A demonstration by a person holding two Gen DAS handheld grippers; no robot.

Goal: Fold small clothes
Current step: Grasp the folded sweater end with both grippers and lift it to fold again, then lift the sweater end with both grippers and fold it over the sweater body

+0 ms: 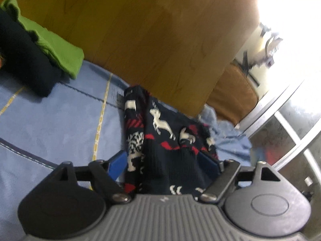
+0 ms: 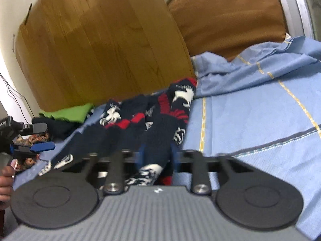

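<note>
On the bed sheet (image 2: 250, 124), the right claw (image 2: 156, 154) pinches one end of the reindeer-pattern socks (image 2: 144, 124) while the left claw (image 1: 164, 166) stands wide around the other end, so any pull may slip that unclamped end and skew the fold.

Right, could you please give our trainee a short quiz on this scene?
1. True or false: the green cloth lies on the blue sheet.
2. The navy garment is patterned with white: A) reindeer, B) stars, C) flowers.
3. What sits between the fingers of the right gripper?

Key: 1 true; 2 A; 3 the navy garment.
</note>
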